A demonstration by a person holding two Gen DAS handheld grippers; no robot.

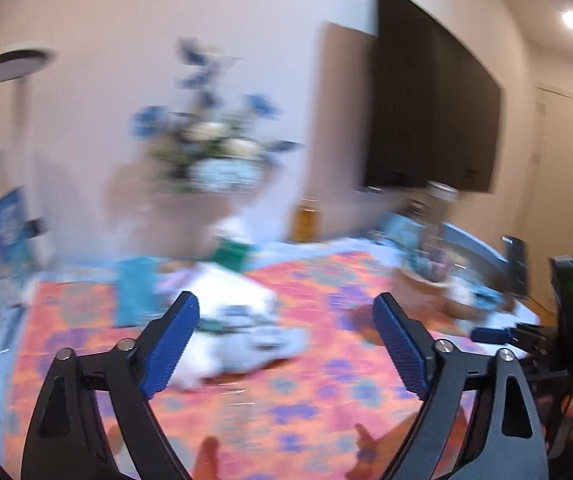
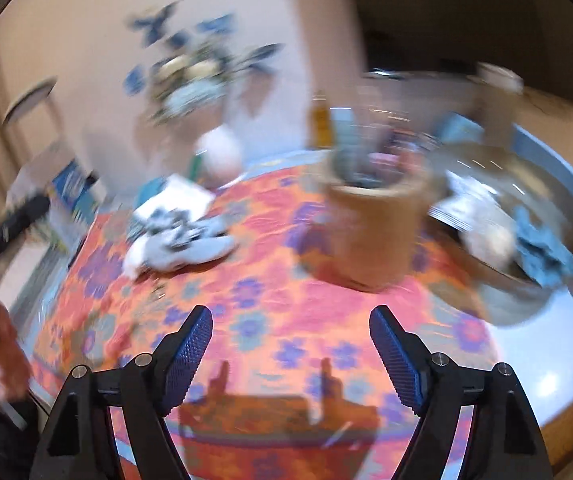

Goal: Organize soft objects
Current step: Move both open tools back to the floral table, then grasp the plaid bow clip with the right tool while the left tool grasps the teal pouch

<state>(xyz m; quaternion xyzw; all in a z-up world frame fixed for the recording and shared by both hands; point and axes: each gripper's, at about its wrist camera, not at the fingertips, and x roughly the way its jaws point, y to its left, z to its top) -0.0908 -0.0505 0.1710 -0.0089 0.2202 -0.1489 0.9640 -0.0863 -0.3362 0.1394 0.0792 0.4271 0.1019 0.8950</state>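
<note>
In the left wrist view, the left gripper [image 1: 286, 344] is spread wide and empty above the orange floral cloth [image 1: 286, 400], with a white and grey soft bundle [image 1: 242, 328] at frame centre, between its fingers. In the right wrist view, the right gripper [image 2: 291, 354] also gapes empty; the bundle [image 2: 178, 240] lies centre-left, the brown basket [image 2: 374, 220] centre-right.

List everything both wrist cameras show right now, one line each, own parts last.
Soft pile: one heap, white and grey, left on the cloth.
Tablecloth: one, orange-pink with purple flowers, covering the table.
Brown container: one, tan, right of the pile, holding blurred items.
Blue cloth: one, crumpled, far right.
Flower arrangement: one, blue and white, by the wall.
Television: one, black, wall-mounted.
Left gripper: open, empty.
Right gripper: open, empty.
</note>
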